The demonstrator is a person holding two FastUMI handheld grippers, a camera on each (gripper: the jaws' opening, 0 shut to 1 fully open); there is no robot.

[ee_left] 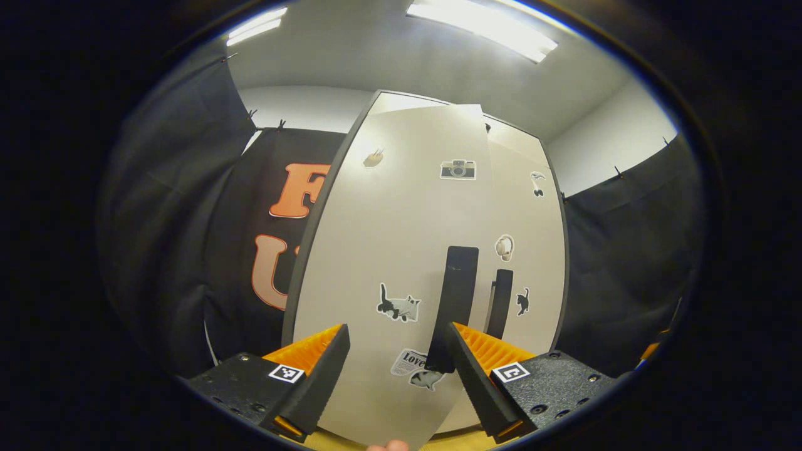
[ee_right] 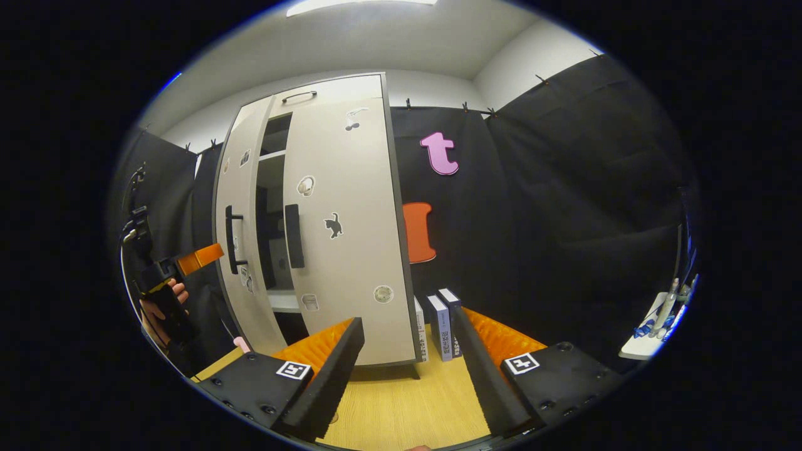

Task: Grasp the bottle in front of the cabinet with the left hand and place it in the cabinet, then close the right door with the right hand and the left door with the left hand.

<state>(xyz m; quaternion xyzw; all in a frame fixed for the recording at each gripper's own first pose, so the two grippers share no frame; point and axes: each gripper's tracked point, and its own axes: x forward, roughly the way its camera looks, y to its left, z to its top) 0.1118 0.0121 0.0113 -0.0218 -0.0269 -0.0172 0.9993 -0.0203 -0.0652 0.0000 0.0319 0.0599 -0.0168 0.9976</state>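
Wooden tabletop (ee_right: pixel 401 401) under black-draped booth; cabinet (ee_right: pixel 351 250) doors ajar; both jaws spread, empty.

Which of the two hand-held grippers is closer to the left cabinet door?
Left. The left hand-held gripper sits right up against the left door by its handle; the right hand-held gripper hangs back, facing the right door.

My right gripper (ee_right: pixel 404 376) hangs with its jaws apart before the cabinet (ee_right: pixel 326 219). I see the right door (ee_right: pixel 348 238) closed, the left door (ee_right: pixel 241 232) ajar. Boxes (ee_right: pixel 442 326) stand right of the cabinet; the left gripper (ee_right: pixel 199 258) sits at its left.
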